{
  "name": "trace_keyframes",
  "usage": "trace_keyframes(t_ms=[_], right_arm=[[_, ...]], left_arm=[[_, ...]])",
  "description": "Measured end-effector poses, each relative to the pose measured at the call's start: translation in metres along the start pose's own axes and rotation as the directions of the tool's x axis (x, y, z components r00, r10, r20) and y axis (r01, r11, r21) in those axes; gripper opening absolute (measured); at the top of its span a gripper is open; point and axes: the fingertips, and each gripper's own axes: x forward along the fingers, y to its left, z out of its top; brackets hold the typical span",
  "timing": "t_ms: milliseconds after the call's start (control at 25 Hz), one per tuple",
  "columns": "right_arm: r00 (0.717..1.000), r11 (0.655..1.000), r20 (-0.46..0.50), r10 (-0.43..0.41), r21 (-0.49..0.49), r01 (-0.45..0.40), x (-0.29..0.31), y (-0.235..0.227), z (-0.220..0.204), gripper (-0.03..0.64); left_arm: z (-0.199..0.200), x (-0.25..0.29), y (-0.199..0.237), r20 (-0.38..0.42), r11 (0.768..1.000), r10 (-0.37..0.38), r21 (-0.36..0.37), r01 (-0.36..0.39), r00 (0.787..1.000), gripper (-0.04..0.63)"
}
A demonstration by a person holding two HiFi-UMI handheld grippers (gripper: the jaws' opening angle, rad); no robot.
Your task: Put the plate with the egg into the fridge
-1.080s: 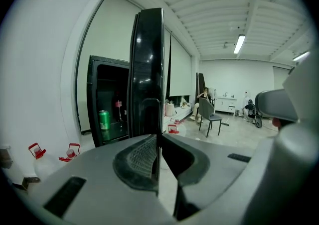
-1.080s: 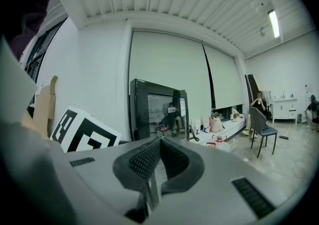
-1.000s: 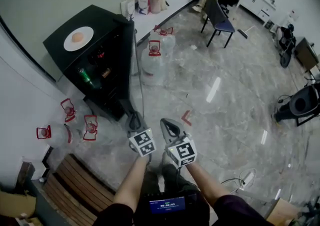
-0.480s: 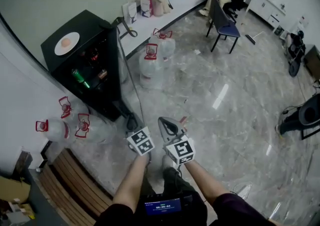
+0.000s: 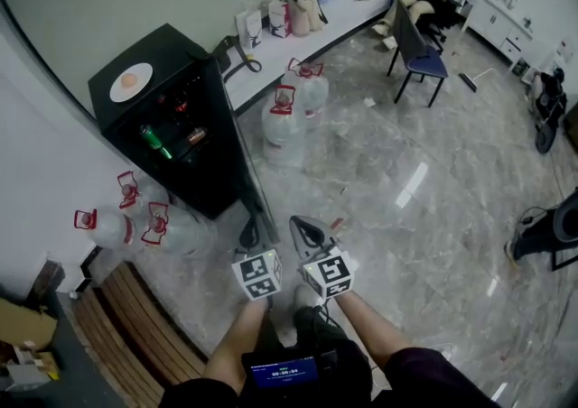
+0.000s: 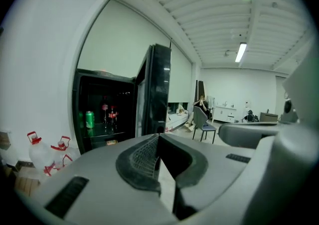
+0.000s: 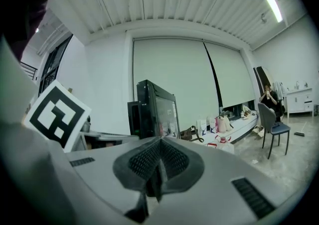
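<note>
The plate (image 5: 131,82) w/ the egg (image 5: 129,80) sits flat on top of the black fridge (image 5: 176,50), i.e. not yet inside. The fridge door (image 6: 158,89) stands open, & in the left gripper view we look straight into the shelves, w/ a green can (image 6: 90,119) on one of them. From us the plate lies fwd & off to the left, well apart from both tools. It also sits on a surface above the shelves it has to go to. So we judge the coming move is a walk-up & a reach to the fridge top, not a grab from here. The plate is round, so there's no long axis to line up w/; the rim on our side is prob. the part to take. The left gripper (image 5: 248,236) is the nearer one, being on the fridge side. Its jaws are closing onto each other w/ nothing between them. The right gripper (image 5: 305,231), just beside it, has its jaws pressed together, also empty. Both hang low in front of our body. Water jugs (image 5: 107,227) stand on the floor just beside the fridge on our left, so we'd prob. come in from the door side.
</note>
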Motion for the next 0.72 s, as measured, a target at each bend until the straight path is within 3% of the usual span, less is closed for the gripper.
trace_keyframes(t_ms=[240, 400, 560, 720], right_arm=[[0.997, 0.997, -0.005, 0.074, 0.020, -0.074, 0.033, 0.061, -0.001, 0.007], [0.998, 0.998, -0.003, 0.058, 0.002, -0.058, 0.072, 0.096, 0.005, 0.006], [0.997, 0.997, -0.025, -0.078, 0.013, 0.078, 0.111, 0.102, 0.006, 0.007], [0.963, 0.963, -0.038, -0.266, 0.033, 0.267, 0.134, 0.079, 0.014, 0.006]], left_arm=[[0.053, -0.030, 0.072, 0.069, 0.996, -0.042, 0.082, 0.036, 0.997, 0.009], [0.079, -0.031, 0.130, 0.064, 0.987, -0.105, 0.132, 0.096, 0.992, 0.009], [0.108, -0.028, 0.194, 0.074, 0.978, -0.151, 0.155, 0.138, 0.986, 0.009], [0.137, -0.030, 0.247, 0.091, 0.958, -0.218, 0.212, 0.195, 0.972, 0.009]])
